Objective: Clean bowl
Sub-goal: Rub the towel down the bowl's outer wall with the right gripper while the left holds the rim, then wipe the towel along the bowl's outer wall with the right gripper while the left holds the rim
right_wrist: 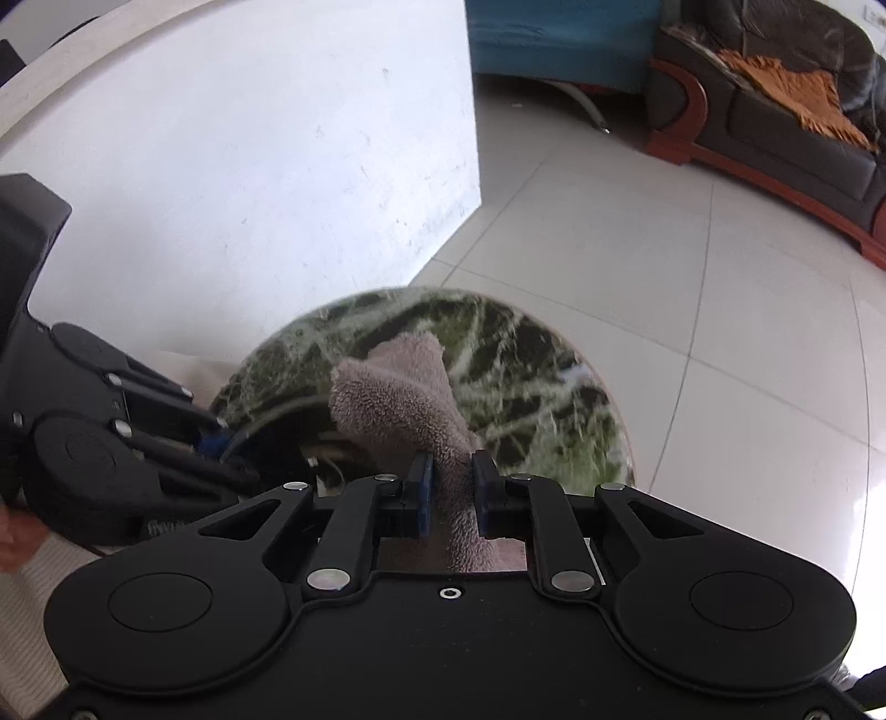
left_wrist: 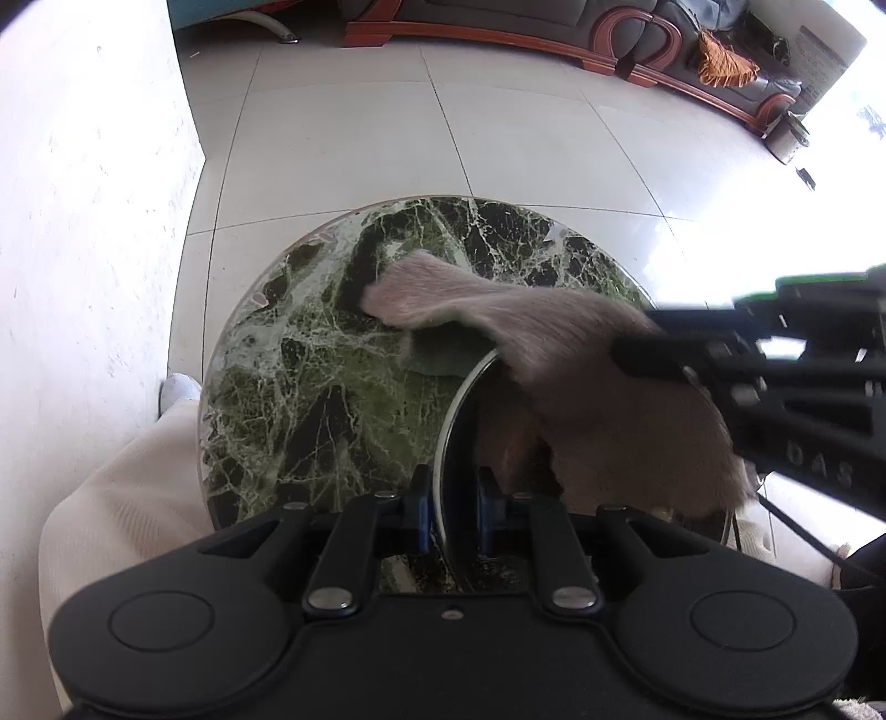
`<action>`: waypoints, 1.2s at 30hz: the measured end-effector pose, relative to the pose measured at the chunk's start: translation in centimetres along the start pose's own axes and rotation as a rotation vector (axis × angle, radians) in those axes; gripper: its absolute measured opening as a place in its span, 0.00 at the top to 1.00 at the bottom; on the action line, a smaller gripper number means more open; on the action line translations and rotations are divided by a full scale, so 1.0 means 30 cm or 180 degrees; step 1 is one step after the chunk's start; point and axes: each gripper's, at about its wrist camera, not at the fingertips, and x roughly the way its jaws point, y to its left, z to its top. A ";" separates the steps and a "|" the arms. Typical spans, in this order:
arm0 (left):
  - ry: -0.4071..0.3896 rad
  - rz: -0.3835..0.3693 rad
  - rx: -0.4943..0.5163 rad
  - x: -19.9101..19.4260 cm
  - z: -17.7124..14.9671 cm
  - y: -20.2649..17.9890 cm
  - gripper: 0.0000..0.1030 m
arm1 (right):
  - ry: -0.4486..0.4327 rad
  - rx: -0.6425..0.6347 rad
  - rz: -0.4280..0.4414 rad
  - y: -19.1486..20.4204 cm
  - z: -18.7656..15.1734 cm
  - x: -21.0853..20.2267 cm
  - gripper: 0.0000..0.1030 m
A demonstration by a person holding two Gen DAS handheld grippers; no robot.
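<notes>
On the near right of the round table (left_wrist: 310, 387), the left gripper (left_wrist: 454, 498) is clamped on the bowl (left_wrist: 451, 421) rim. The right gripper (right_wrist: 451, 493) pinches a cloth (right_wrist: 398, 387) inside it; wiping is underway, so next it probably needs sweeping round the inside

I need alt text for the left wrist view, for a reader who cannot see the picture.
The left gripper is shut on the rim of a bowl that stands on a round green marble table. From the right, the right gripper holds a grey-brown cloth over and into the bowl. Pale floor tiles and a dark sofa lie beyond.
</notes>
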 end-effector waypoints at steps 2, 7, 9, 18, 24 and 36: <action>-0.0010 0.0008 -0.0028 0.000 -0.001 0.000 0.84 | -0.0008 -0.0066 -0.0009 0.006 0.011 0.011 0.86; -0.0045 0.0033 -0.0061 0.003 -0.004 -0.001 0.85 | 0.0100 0.0167 -0.0018 -0.033 -0.063 -0.011 0.86; -0.0041 0.0026 -0.0053 -0.001 -0.004 0.001 0.85 | 0.0154 0.0215 -0.0020 -0.034 -0.098 -0.013 0.86; -0.0031 0.0054 -0.0046 -0.001 -0.002 0.002 0.84 | 0.0001 -0.0049 -0.0056 0.002 -0.005 0.007 0.86; -0.0059 0.0046 -0.0054 0.001 -0.003 0.006 0.84 | 0.0151 0.0326 -0.0012 -0.042 -0.105 -0.015 0.86; -0.0049 0.0086 -0.0033 0.004 -0.001 0.002 0.82 | 0.0084 0.0105 -0.0078 -0.006 -0.041 0.002 0.86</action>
